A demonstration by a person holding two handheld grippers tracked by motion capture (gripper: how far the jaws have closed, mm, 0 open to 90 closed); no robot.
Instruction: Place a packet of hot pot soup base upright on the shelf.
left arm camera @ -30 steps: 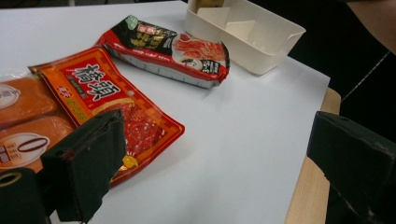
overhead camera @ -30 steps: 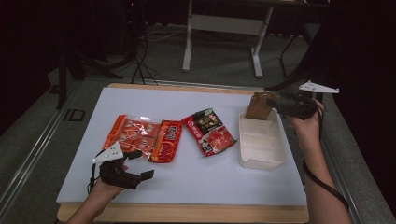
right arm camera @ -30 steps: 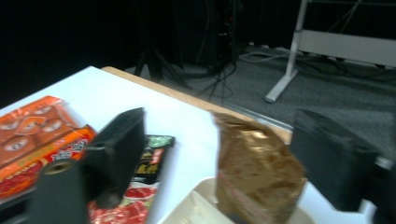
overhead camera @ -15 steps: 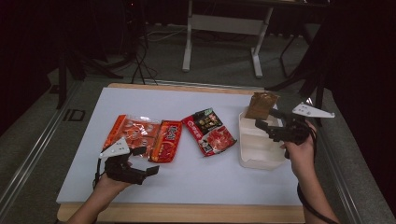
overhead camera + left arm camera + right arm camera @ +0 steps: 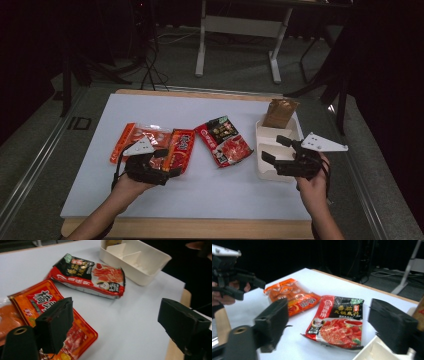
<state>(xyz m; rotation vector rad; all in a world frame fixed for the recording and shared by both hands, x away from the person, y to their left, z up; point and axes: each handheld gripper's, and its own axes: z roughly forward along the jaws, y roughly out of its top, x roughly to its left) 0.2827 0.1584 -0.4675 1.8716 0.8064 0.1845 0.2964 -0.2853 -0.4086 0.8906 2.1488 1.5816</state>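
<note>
Dark room, white table (image 5: 200, 195); left gripper (image 5: 167, 162) closing, seemingly empty; right gripper (image 5: 276, 149) wide.

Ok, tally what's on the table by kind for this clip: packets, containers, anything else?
Red or orange food packets lying flat: 3, namely the clear orange packet, the orange-red packet and the red-and-black packet.
Brown pouches: 1, the brown pouch standing in the far end of the tray.
White divided trays: 1, the tray.
Total: 5

Right hand-held gripper (image 5: 270, 150) off the brown pouch (image 5: 280, 112), now over the tray (image 5: 265, 131) (jaws empty).
</note>
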